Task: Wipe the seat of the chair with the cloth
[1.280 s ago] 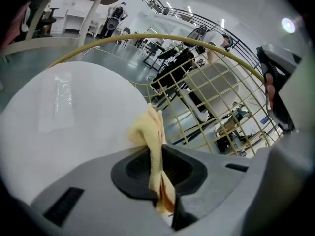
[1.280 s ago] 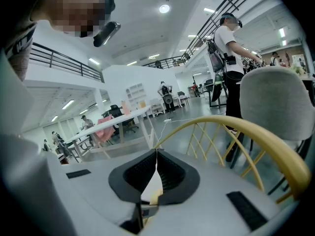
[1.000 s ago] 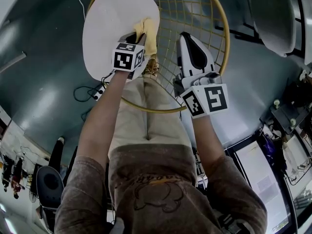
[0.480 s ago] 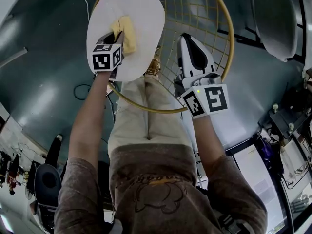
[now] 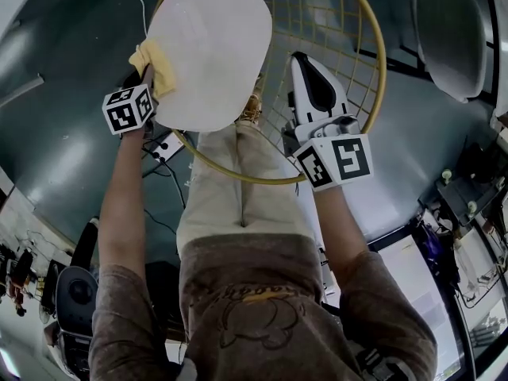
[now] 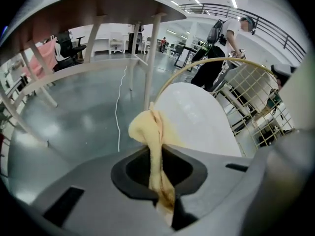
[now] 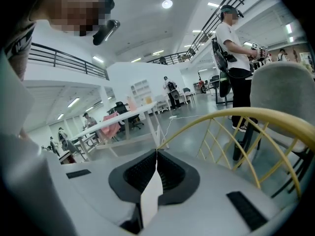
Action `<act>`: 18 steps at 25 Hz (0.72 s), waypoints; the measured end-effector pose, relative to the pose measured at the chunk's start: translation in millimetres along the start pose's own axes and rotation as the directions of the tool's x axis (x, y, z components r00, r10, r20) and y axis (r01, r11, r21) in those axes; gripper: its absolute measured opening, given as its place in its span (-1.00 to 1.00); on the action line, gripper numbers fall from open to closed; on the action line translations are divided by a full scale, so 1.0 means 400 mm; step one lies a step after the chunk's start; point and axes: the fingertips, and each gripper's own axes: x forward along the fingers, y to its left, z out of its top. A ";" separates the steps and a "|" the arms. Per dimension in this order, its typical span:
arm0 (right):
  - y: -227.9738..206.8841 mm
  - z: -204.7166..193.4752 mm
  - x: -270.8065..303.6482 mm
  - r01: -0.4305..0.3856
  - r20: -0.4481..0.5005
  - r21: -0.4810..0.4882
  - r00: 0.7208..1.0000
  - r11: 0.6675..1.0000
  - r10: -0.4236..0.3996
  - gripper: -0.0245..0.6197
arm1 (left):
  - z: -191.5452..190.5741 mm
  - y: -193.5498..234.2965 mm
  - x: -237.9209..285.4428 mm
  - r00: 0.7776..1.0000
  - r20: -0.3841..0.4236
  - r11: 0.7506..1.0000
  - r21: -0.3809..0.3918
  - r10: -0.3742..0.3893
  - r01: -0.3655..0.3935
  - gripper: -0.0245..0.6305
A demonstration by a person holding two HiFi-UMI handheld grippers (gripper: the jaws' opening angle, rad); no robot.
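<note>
The chair has a white oval seat (image 5: 214, 50) inside a yellow ring frame with a wire grid back (image 5: 337, 18). A yellow cloth (image 5: 155, 68) lies bunched at the seat's left edge, and my left gripper (image 5: 145, 76) is shut on it. In the left gripper view the cloth (image 6: 149, 134) hangs out of the closed jaws of that gripper (image 6: 157, 168), with the seat (image 6: 197, 117) just beyond. My right gripper (image 5: 302, 60) hovers over the wire grid to the right of the seat, shut and holding nothing. Seen in its own view, this gripper (image 7: 156, 168) has the yellow frame (image 7: 236, 114) ahead of it.
A power strip with cables (image 5: 164, 146) lies on the floor under the chair's left side. A grey chair (image 5: 448, 30) stands at the top right, a desk with screens (image 5: 444, 280) at the right. A table (image 6: 98, 11) and a standing person (image 6: 221, 38) are beyond the chair.
My left gripper has dragged the cloth leftward across the seat, from its right side to its left edge. The right gripper has stayed where it was.
</note>
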 end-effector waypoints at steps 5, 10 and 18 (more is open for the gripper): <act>0.022 -0.002 0.009 -0.015 -0.004 -0.006 1.000 1.000 0.015 -0.83 | -0.010 0.059 -0.026 0.999 0.020 0.999 -0.041 0.036 -0.036 -0.78; 0.030 0.000 0.009 -0.021 -0.003 -0.014 1.000 1.000 0.021 -0.83 | -0.025 0.124 -0.061 0.995 0.026 0.993 -0.079 0.091 -0.089 -0.78; 0.030 0.006 -0.002 -0.015 0.009 -0.010 1.000 1.000 0.015 -0.83 | -0.008 0.214 -0.163 0.982 0.100 0.978 -0.154 0.159 -0.143 -0.78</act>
